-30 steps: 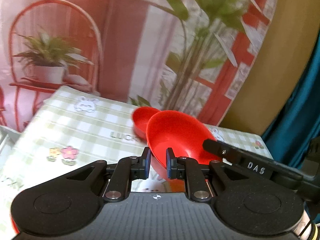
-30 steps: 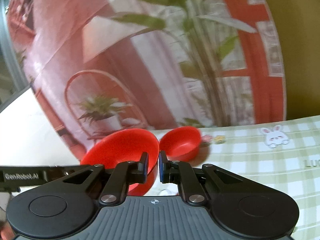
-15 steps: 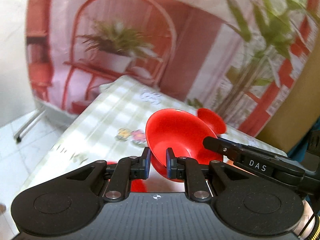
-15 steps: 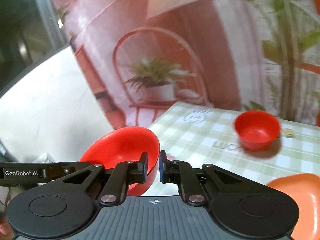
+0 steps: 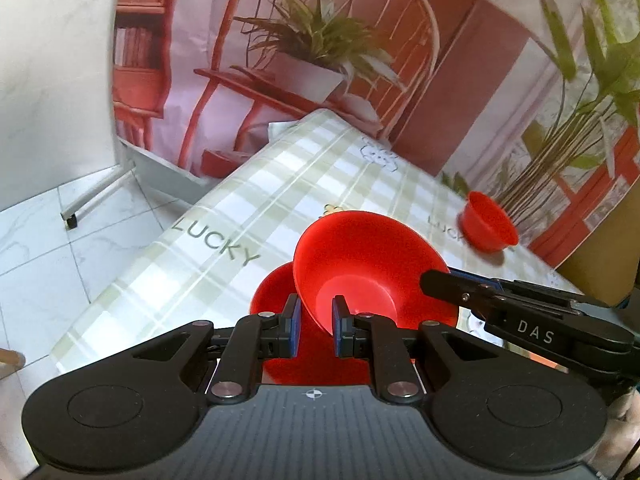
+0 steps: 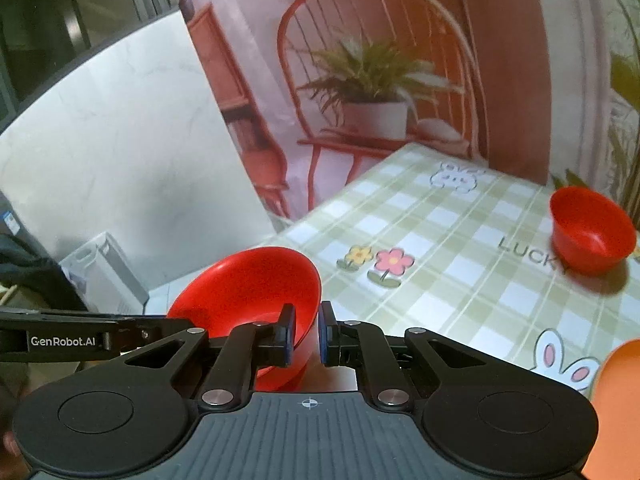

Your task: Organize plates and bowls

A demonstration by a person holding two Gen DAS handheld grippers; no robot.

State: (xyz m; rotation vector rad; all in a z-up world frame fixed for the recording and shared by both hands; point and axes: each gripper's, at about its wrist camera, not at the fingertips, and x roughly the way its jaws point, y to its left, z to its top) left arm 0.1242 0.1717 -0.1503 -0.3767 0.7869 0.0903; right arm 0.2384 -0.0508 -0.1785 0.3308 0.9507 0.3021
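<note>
A wide red bowl [image 5: 360, 264] hangs tilted above the table, gripped on two sides. My left gripper [image 5: 316, 330] is shut on its near rim. My right gripper [image 5: 436, 282] reaches in from the right and pinches the opposite rim. In the right wrist view the same bowl [image 6: 248, 288] sits with its rim between my right gripper [image 6: 307, 336], and my left gripper [image 6: 176, 325] comes in from the left. Another red dish [image 5: 272, 292] lies on the cloth directly under the held bowl. A small red bowl [image 5: 488, 220] [image 6: 592, 232] stands far off to the right.
The table [image 5: 224, 216] wears a green checked cloth printed with LUCKY, flowers and rabbits. Its left edge drops to a white tiled floor [image 5: 60, 248]. An orange plate [image 6: 616, 400] lies at the near right. A printed backdrop hangs behind the table.
Both grippers carried the wide red bowl leftward and a little down, away from the small red bowl. The table's left end, the floor and a red dish underneath came into view.
</note>
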